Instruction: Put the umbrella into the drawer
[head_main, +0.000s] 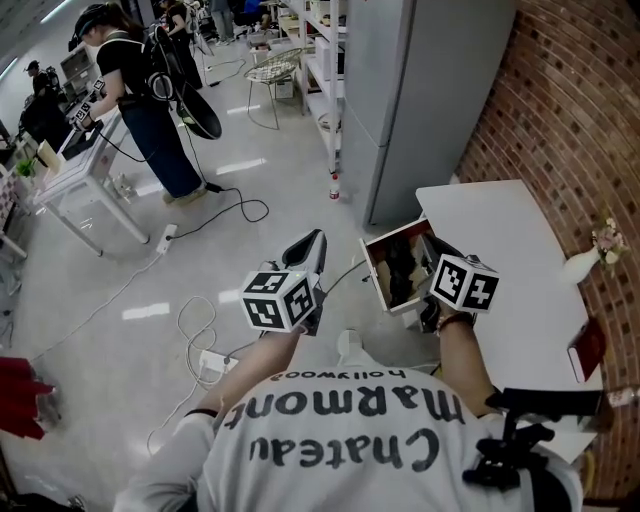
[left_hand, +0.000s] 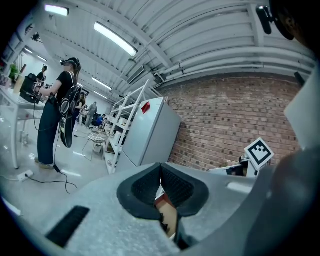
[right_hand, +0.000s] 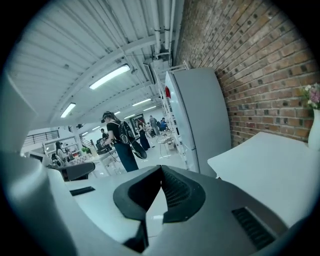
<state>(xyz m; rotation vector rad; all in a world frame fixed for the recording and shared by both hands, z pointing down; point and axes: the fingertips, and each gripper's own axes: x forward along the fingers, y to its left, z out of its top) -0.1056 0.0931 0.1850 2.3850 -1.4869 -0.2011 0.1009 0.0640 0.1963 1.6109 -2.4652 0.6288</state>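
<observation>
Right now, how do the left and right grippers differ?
The grey left gripper hangs over the shiny floor, beside the open wooden drawer; the grey right gripper is above that drawer, at the white table's edge. In the head view the left gripper's body shows whole; the right gripper's mostly hides behind its marker cube. Both are shut and empty.

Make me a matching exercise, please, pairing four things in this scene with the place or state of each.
1. drawer
2. vase
3. power strip
4. cabinet

A. lying on the floor
B. grey, standing beyond the table
C. pulled open
D. standing on the table by the brick wall

Pairs: 1-C, 2-D, 3-A, 4-B
</observation>
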